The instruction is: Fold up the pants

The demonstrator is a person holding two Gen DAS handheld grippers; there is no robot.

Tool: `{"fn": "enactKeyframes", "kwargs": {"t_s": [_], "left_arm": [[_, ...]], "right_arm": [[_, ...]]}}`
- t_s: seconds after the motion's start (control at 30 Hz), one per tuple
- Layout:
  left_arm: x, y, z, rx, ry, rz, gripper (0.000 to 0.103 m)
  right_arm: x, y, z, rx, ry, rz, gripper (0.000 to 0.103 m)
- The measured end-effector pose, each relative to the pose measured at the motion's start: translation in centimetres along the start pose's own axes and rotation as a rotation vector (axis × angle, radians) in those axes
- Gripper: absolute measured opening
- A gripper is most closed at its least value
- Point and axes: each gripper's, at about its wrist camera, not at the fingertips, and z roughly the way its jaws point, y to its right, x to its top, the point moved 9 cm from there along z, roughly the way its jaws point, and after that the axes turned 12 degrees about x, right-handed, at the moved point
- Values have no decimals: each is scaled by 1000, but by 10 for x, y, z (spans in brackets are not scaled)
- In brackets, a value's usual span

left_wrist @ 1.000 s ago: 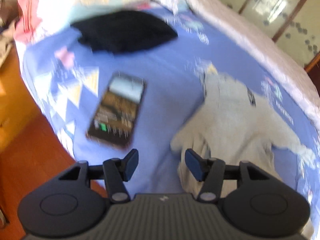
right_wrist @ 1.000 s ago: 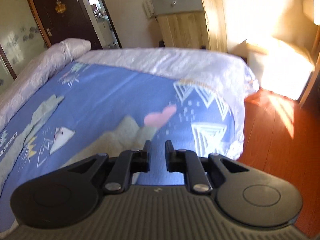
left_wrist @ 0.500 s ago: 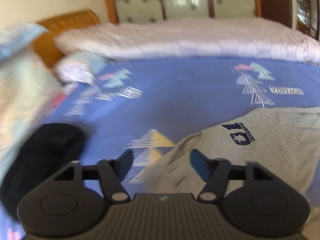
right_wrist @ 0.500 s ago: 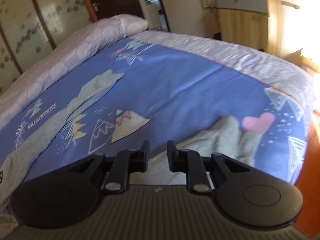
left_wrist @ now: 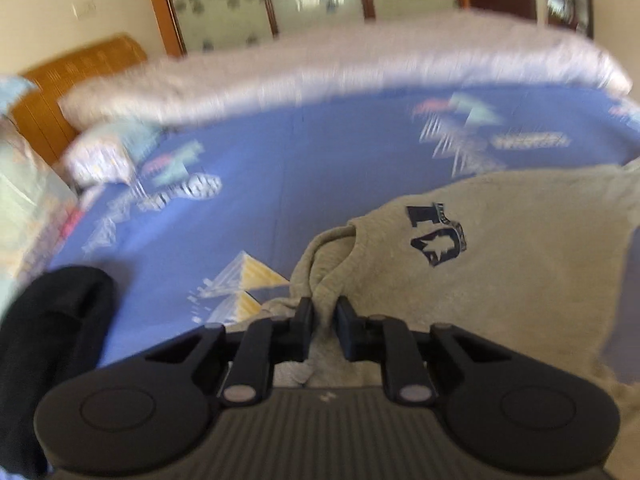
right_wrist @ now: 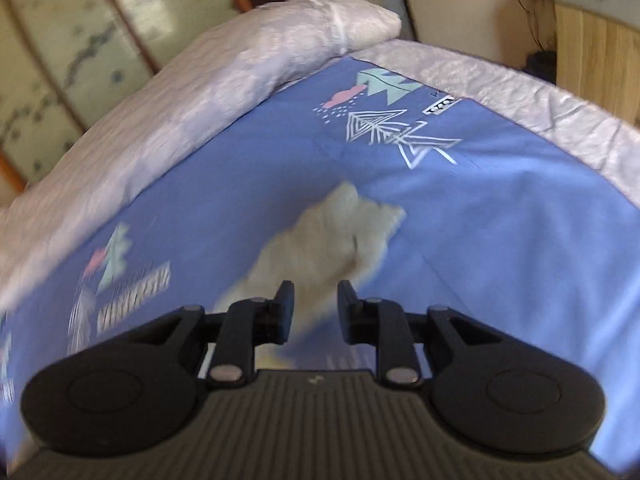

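Grey sweatpants (left_wrist: 500,264) with a dark blue "10" print lie on the blue patterned bed sheet (left_wrist: 280,168). My left gripper (left_wrist: 323,314) is shut on a bunched fold at the pants' waist edge. In the right wrist view a grey pant leg end (right_wrist: 336,240) lies on the sheet just ahead of my right gripper (right_wrist: 314,300). Its jaws are partly open with the leg fabric between and beyond them; nothing is clamped.
A black garment (left_wrist: 52,320) lies at the left of the bed. A rolled white quilt (left_wrist: 340,68) runs along the far side and also shows in the right wrist view (right_wrist: 200,92). A wooden headboard (left_wrist: 80,72) and a wooden cabinet (right_wrist: 600,40) stand beyond.
My left gripper closed from wide open onto the pants' waist fold. My right gripper swung toward the leg end and its jaws opened somewhat.
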Motion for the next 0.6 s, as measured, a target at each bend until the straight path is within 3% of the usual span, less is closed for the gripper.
{"fn": "enactKeyframes", "kwargs": {"t_s": [0.17, 0.23, 0.27, 0.3, 0.33, 0.37, 0.43, 0.6], "left_arm": [[-13, -4, -50, 50, 35, -5, 14], [-21, -2, -61, 73, 33, -10, 14], [-25, -2, -66, 81, 36, -15, 14], [-27, -1, -70, 86, 36, -19, 14], [-30, -3, -74, 88, 32, -22, 14], [-33, -3, -78, 89, 30, -26, 14], [-34, -7, -85, 90, 33, -41, 14], [-35, -23, -111, 80, 64, -107, 14]], "right_arm": [[18, 7, 71, 13, -32, 209, 37], [19, 9, 96, -50, -64, 202, 52], [15, 12, 105, -99, -84, 199, 52], [11, 15, 114, -125, -106, 198, 49], [6, 17, 120, -131, -127, 187, 24], [4, 18, 121, -155, -128, 160, 11], [6, 21, 109, -138, -101, 172, 7], [33, 40, 28, 30, 46, 296, 7]]}}
